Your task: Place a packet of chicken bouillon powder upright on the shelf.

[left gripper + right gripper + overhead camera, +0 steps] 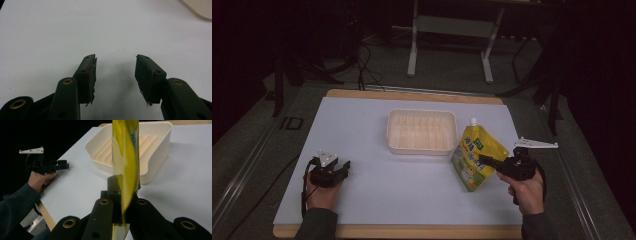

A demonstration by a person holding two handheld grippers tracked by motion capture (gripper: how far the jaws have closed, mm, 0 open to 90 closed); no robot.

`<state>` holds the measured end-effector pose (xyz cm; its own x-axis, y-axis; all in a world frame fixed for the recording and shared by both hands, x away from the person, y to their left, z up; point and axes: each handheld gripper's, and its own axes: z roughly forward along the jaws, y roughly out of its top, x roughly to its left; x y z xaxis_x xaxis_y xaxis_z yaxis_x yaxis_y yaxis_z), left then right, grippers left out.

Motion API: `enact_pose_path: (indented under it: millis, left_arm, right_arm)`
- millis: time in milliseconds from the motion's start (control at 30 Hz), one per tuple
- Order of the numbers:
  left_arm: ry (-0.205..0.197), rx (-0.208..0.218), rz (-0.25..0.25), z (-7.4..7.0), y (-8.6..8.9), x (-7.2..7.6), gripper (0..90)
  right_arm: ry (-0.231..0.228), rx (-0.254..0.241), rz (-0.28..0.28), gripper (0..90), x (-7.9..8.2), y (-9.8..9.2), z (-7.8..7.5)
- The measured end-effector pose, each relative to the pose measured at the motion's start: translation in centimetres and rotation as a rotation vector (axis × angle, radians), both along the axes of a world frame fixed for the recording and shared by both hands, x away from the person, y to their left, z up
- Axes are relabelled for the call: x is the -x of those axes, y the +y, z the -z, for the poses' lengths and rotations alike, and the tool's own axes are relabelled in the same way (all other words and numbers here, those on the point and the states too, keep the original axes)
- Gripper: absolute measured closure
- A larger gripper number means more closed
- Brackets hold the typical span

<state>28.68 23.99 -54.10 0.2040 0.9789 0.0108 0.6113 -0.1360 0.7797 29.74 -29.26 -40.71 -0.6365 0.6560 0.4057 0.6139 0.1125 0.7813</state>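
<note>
White mat (pixel 377 195) over a wooden table, dark room beyond. My right gripper (pixel 488 162) is clamped on the lower edge of the yellow pouch (pixel 474 155), which stands tilted with its spout up, just beside the cream tray (pixel 422 148) ahead of the fingers. My left gripper (pixel 343 165) rests on the mat with jaws wide and empty, well apart. Step in hand, as I judge: carrying the pouch. Next: lift it over the tray rim, then release.

I see a dim high view, black surroundings, the white table (pixel 377 190) evenly lit from above, soft shadows under my jaws, the yellow pouch (pixel 126 157) blurred close up
</note>
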Motion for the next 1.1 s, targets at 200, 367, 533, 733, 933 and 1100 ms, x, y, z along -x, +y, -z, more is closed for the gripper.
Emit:
enact_pose_path:
  millis: [200,367,533,733,933,1100]
  left_arm:
    - [0.001,0.001,0.001,0.0,0.0,0.0,50.8]
    - [0.007,-0.001,0.0,0.0,0.1,0.0,50.8]
    - [0.006,-0.001,-0.001,0.0,0.0,0.0,50.8]
    - [0.006,-0.001,0.0,0.0,0.1,0.0,50.8]
    - [0.007,0.0,-0.002,0.0,0.1,0.0,50.8]
    - [0.007,0.002,-0.005,0.0,0.1,0.0,50.8]
  right_arm:
    - [-0.014,-0.022,0.003,90.0,-0.1,0.6,-0.3]
    - [-0.029,-0.035,0.004,90.0,-0.2,1.0,-0.7]
    - [-0.039,-0.053,0.007,90.0,-0.3,1.5,-0.9]
    - [-0.044,-0.06,0.009,90.0,-0.6,1.9,-1.2]
    - [-0.059,-0.058,0.024,90.0,-0.9,2.4,-1.3]
    - [-0.08,-0.077,0.053,90.0,-1.1,2.5,-1.7]
